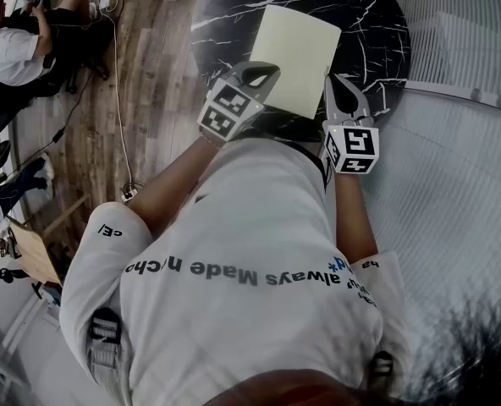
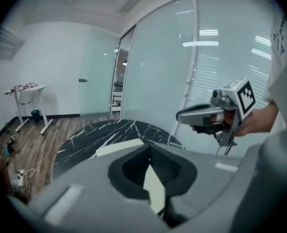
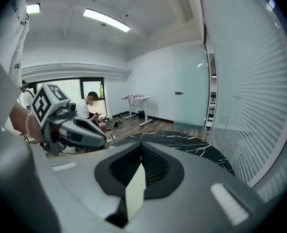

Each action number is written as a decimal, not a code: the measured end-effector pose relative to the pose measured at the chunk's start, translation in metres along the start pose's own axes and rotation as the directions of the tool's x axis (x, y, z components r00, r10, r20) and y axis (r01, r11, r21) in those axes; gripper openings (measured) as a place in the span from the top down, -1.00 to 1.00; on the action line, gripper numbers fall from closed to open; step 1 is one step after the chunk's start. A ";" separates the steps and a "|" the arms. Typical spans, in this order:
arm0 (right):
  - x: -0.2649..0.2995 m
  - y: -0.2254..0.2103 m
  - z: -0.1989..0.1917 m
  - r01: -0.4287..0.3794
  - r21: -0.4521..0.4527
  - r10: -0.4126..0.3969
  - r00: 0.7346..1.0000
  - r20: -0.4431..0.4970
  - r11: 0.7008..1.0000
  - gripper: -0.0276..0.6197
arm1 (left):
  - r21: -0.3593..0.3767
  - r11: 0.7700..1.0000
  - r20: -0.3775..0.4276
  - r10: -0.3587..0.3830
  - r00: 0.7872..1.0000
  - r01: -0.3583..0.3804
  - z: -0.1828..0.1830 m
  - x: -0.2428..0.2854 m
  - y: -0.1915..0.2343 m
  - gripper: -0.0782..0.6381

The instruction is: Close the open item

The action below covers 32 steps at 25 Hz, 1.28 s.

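Note:
A pale yellow folder (image 1: 294, 57) lies flat on the round black marble table (image 1: 225, 15). My left gripper (image 1: 266, 74) sits at the folder's near left edge. In the left gripper view a pale sheet (image 2: 155, 188) of it stands edge-on between the closed jaws. My right gripper (image 1: 335, 85) is at the folder's right edge. The right gripper view shows a pale sheet (image 3: 135, 191) pinched between its jaws too. Each gripper appears in the other's view: the right gripper (image 2: 181, 115) and the left gripper (image 3: 101, 139) both hover over the table's near rim.
A seated person (image 1: 13, 45) is at the far left on the wood floor, with a white cable (image 1: 119, 100) running past. A glass wall with blinds (image 1: 470, 184) curves round the table's right side. A small stand (image 2: 29, 89) is by the far wall.

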State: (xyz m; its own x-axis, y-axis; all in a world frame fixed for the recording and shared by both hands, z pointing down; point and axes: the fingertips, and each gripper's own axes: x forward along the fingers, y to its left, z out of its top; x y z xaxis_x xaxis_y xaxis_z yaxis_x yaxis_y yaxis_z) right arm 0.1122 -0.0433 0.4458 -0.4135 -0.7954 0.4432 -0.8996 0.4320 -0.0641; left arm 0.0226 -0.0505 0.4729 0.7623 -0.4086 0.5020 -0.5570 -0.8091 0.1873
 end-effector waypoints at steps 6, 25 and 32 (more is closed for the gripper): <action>-0.033 0.020 0.052 -0.019 -0.015 0.020 0.996 0.087 1.000 0.91 | 0.000 1.000 0.154 0.018 0.988 -0.018 0.052 -0.034 -0.010 0.77; -0.069 0.054 0.103 -0.060 -0.060 0.070 0.980 0.187 0.996 0.91 | 0.053 0.998 0.340 -0.001 0.940 -0.019 0.115 -0.073 -0.041 0.77; -0.071 0.056 0.104 -0.060 -0.061 0.070 0.980 0.184 0.996 0.91 | 0.060 0.998 0.328 -0.009 0.945 -0.012 0.114 -0.073 -0.044 0.77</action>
State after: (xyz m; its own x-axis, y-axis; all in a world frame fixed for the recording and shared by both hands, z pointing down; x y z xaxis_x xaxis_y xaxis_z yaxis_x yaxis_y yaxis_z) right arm 0.0759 -0.0070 0.3178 -0.4945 -0.8276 0.2657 -0.8629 0.5042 -0.0355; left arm 0.0292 -0.0335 0.3321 0.8330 -0.5174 0.1960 -0.5451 -0.8281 0.1306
